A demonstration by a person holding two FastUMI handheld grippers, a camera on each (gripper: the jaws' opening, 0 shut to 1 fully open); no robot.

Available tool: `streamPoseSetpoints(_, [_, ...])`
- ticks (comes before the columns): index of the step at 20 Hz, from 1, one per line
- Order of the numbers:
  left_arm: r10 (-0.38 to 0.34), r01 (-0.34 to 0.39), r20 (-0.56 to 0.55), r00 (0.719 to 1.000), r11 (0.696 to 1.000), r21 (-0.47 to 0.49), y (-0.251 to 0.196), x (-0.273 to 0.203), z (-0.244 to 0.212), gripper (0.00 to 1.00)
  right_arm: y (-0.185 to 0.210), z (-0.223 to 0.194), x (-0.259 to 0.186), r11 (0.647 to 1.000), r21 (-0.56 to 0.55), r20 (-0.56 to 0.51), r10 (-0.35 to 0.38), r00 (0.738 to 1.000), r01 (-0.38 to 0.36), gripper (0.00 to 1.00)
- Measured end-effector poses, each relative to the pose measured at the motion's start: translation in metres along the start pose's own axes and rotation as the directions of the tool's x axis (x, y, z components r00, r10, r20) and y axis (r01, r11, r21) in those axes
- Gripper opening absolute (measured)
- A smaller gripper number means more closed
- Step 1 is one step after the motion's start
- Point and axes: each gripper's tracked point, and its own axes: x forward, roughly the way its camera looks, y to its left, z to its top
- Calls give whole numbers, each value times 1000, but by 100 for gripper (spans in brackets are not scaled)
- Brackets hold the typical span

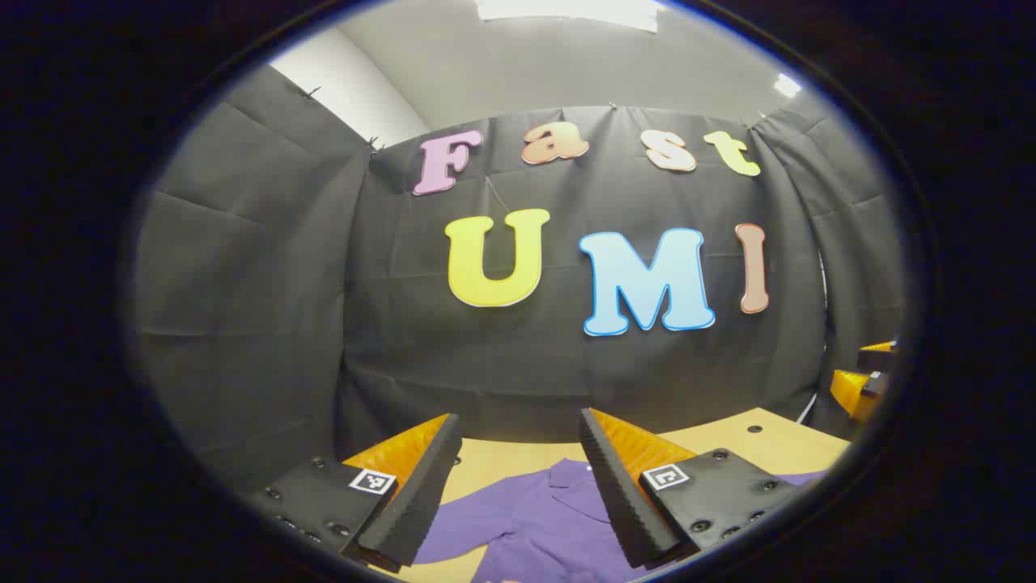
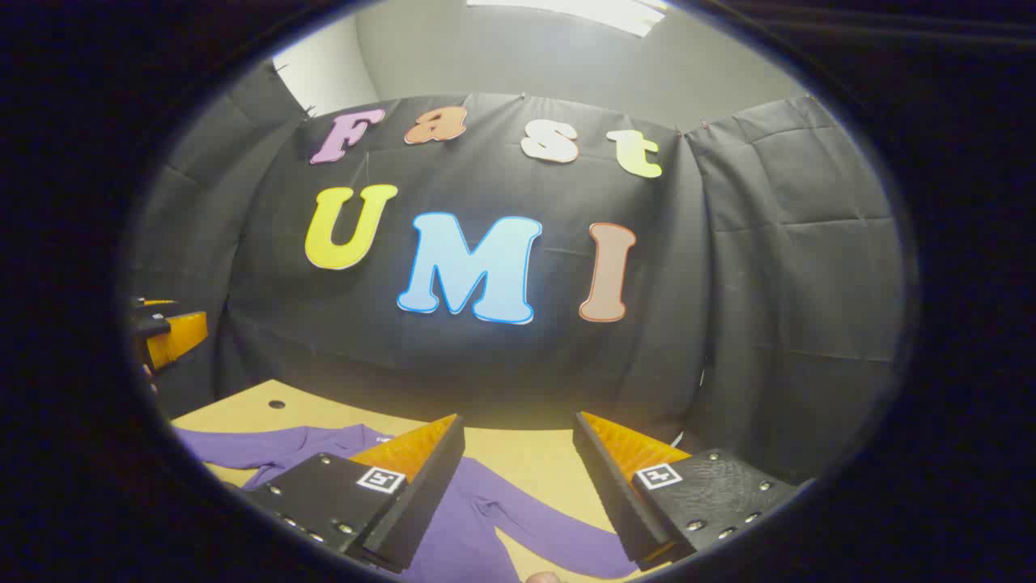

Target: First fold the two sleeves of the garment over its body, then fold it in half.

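In the left gripper view, the left gripper (image 1: 518,453) is held up above the table (image 1: 761,441), with its two fingers wide apart and nothing between them. Through the gap I see the purple garment (image 1: 538,518) lying flat on the wooden top, its collar (image 1: 571,478) pointing toward the booth wall. One sleeve (image 1: 473,526) goes out to the left of the picture, under the left finger. At the far right edge a part of the other gripper (image 1: 866,380) shows, also raised. I judge that the gripper is held high and open because no fold is started yet and the person is only taking position over the cloth.

In the right gripper view, the right gripper (image 2: 518,453) is raised in the same way, jaws fully apart, gripping nothing. The garment (image 2: 465,526) lies below it on the table (image 2: 534,461). One sleeve (image 2: 558,542) stretches out to the lower right, passing under the gap between the fingers, and the other sleeve (image 2: 235,445) stretches to the left. At the left edge the other gripper (image 2: 174,332) is seen, well apart. Both sleeves look spread out and not folded over the body, so the task seems at its very start. Probably the next move calls for lowering each gripper to the sleeve on its own side, near the cuff.
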Motion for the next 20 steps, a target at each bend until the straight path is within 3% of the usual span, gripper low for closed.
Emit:
streamPoseSetpoints(6, [-35, 35, -13, 999, 998, -50, -3, 4, -9, 94, 10, -7, -3, 1000, -13, -40, 3, 999, -4, 88])
streamPoseSetpoints(20, [-63, 63, -26, 998, 998, -15, -28, 3, -13, 95, -23, -30, -1, 998, 3, -89, -55, 995, 56, 88])
